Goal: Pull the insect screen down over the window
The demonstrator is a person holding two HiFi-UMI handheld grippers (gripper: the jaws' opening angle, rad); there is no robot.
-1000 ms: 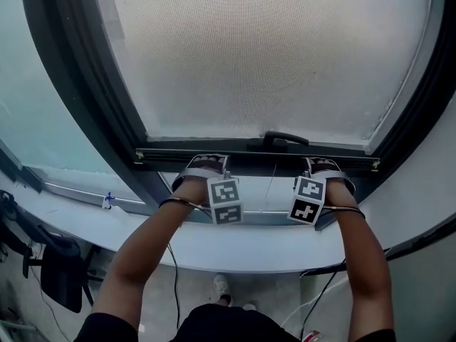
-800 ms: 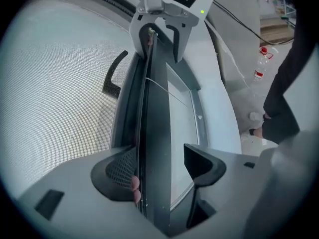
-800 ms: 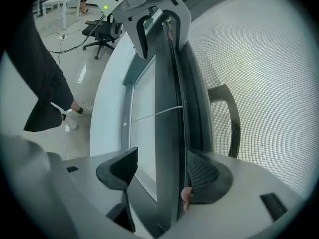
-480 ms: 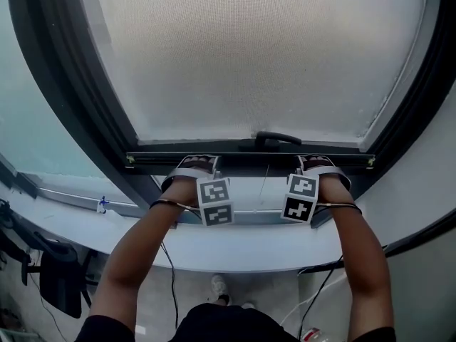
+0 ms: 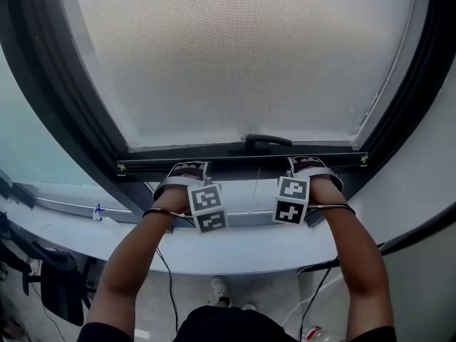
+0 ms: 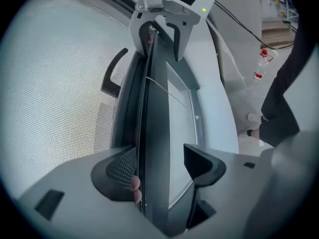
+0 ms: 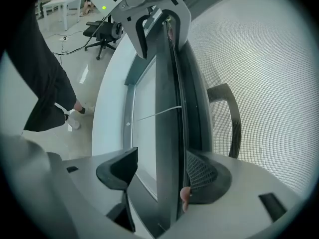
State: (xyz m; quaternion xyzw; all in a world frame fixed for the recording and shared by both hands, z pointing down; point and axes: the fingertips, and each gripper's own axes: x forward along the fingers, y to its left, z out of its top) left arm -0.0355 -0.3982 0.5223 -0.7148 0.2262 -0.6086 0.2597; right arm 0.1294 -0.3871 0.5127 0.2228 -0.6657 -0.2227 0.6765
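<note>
Your left gripper [image 5: 187,169] and right gripper [image 5: 308,164]: jaws apart, straddling bottom bar [image 5: 242,164], one pad touching, seemingly. Insect screen [image 5: 242,55] nearly down, bar near sill [image 5: 235,248]. Pull unevenly: bar skews, jams, or slips out.

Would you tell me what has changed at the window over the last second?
The screen's bottom bar has come a little lower toward the sill, and the left gripper and right gripper went down with it. Both jaw pairs straddle the bar as before, not clamped; nothing was let go.
</note>
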